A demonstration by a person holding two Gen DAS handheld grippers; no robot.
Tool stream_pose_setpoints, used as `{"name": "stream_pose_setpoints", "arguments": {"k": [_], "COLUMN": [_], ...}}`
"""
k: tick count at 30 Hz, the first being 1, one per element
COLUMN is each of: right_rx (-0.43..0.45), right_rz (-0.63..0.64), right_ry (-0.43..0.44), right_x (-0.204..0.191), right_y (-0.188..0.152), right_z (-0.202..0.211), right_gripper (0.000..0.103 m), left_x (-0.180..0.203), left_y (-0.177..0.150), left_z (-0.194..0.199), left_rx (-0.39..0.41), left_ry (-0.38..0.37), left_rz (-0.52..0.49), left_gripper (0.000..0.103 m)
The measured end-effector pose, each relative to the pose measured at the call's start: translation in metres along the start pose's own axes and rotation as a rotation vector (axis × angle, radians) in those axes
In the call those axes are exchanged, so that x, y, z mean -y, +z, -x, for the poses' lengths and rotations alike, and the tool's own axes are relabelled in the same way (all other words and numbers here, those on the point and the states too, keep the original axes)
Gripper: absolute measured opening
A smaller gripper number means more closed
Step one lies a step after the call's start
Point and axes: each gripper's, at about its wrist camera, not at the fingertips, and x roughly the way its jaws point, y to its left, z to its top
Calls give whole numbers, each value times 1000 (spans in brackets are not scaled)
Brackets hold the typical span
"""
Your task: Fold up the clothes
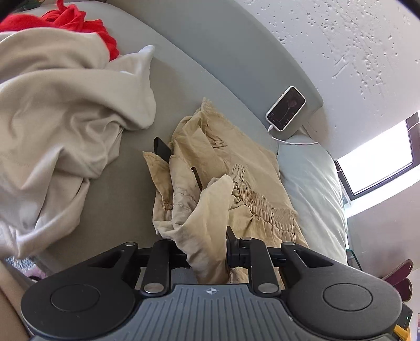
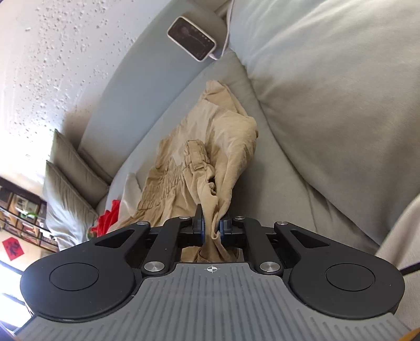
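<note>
- Left wrist view: your left gripper (image 1: 207,251) is clamped on a bunched fold of the tan garment (image 1: 231,181), the cloth filling the gap between the jaws at lower centre of the frame.
- You have the garment lying crumpled on the grey sofa seat (image 1: 126,188) in mid frame; its gathered waistband runs toward the lower right.
- A dark finger of your right gripper (image 1: 162,150) shows at the garment's far edge, centre frame.
- A cream garment (image 1: 60,110) is heaped at left, with a red garment (image 1: 76,21) behind it at upper left.
- A phone (image 1: 286,108) on a white cable rests on the sofa back at upper right.
- Right wrist view: your right gripper (image 2: 211,228) is closed on a twisted edge of the tan garment (image 2: 210,136), pinched between the blue pads (image 2: 202,230) at centre frame.
- The red garment (image 2: 110,217) shows at left of centre, the phone (image 2: 191,38) at top centre.
</note>
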Motion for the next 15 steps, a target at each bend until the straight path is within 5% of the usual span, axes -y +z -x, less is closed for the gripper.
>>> {"name": "stream_pose_setpoints", "arguments": {"k": [7,9,11,15], "right_rx": [-67,-89,-101,-54], "right_rz": [68,115,124,140], "right_ry": [-51,-75,-93,-106], "right_x": [2,0,-1,0], "right_y": [-14,-14,-12,-5], "right_z": [-5,-5,2,32], "right_gripper": [18,29,50,63], "left_x": [-23,-18,-12,-6], "left_y": [-22,-23,-21,-22], "left_z": [3,10,19,50], "left_rx": [16,36,52,120], "left_ry": [49,90,142,181], "left_rz": [99,72,41,-30], "left_gripper": [25,33,42,60]}}
